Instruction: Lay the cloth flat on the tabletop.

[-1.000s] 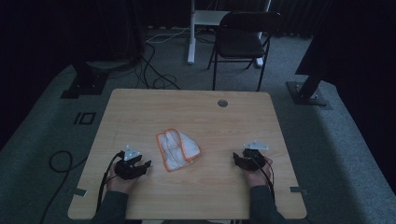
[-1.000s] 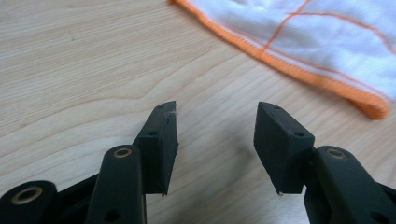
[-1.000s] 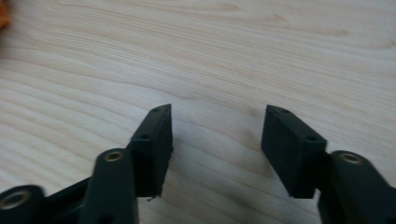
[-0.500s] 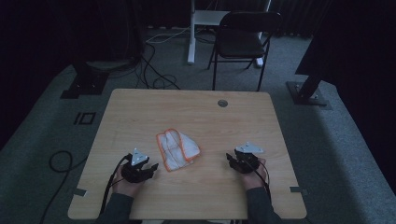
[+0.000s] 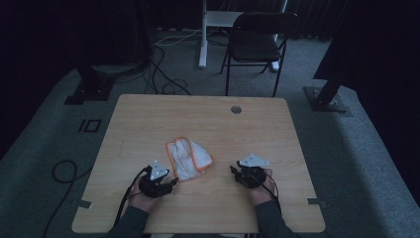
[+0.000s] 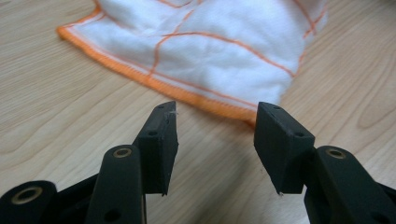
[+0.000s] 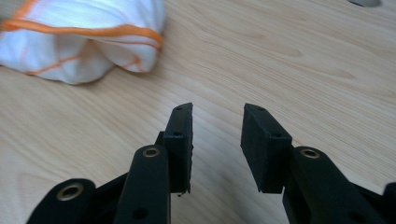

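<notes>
The white orange-edged cloth [image 5: 188,157] lies bunched mid-counter [image 5: 148,119], untouched. The left hand-held gripper [image 5: 172,181] gapes just beside its hem; the right hand-held gripper [image 5: 233,171] gapes nearby. Everything seems left to do.

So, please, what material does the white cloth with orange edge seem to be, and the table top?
The cloth looks like soft, fuzzy woven fabric, perhaps microfibre or cotton: matte, wrinkled, with a stitched orange hem. The table top shows pale wood grain with a smooth, faint sheen; whether it is solid wood or laminate cannot be told.
</notes>
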A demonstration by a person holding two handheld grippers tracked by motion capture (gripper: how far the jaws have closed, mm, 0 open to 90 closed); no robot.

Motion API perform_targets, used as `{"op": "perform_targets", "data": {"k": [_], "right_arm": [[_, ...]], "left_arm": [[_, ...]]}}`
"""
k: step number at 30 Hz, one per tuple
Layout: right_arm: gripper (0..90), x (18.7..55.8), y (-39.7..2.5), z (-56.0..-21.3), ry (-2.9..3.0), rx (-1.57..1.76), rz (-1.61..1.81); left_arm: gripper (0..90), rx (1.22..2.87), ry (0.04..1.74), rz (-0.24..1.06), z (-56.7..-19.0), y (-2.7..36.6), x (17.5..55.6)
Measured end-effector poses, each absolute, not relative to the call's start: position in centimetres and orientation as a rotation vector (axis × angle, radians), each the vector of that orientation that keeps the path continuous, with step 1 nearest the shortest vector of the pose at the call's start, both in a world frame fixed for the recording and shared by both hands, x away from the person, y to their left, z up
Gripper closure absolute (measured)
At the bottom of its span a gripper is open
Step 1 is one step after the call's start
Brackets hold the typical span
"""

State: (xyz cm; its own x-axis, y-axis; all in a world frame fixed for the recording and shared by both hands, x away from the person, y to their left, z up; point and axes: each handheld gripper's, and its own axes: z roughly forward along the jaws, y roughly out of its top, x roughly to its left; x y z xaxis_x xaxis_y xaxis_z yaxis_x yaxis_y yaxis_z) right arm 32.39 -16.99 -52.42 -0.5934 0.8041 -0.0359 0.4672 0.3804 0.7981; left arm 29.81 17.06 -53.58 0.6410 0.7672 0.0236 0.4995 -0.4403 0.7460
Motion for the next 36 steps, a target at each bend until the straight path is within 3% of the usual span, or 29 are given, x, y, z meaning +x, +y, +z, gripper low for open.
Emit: {"op": "perform_targets", "data": {"k": [8, 18, 21, 26, 30, 36], "right_arm": [[63.3, 31.9, -15.1, -52.0, 2.282, 0.968, 1.107], [52.5, 32.4, -12.9, -51.8, 2.328, 0.888, 1.058], [43.0, 32.5, -12.0, -51.9, 2.362, 0.847, 1.021], [44.1, 32.8, -10.5, -51.9, 2.359, 0.774, 0.966], [48.2, 33.3, -9.9, -51.5, 2.337, 0.746, 0.97], [81.2, 33.6, -9.7, -50.6, 2.345, 0.702, 1.043]], "left_arm": [[50.0, 2.151, 0.963, 0.47, -53.9, 16.2, 30.0], [50.3, 2.162, 0.964, 0.472, -54.2, 16.0, 30.4], [51.4, 2.161, 0.969, 0.475, -54.3, 16.0, 30.5], [57.3, 2.154, 0.977, 0.481, -54.3, 16.1, 30.6], [66.1, 2.151, 0.978, 0.479, -54.2, 16.2, 30.6], [81.4, 2.169, 0.978, 0.484, -54.1, 16.4, 30.6]]}}
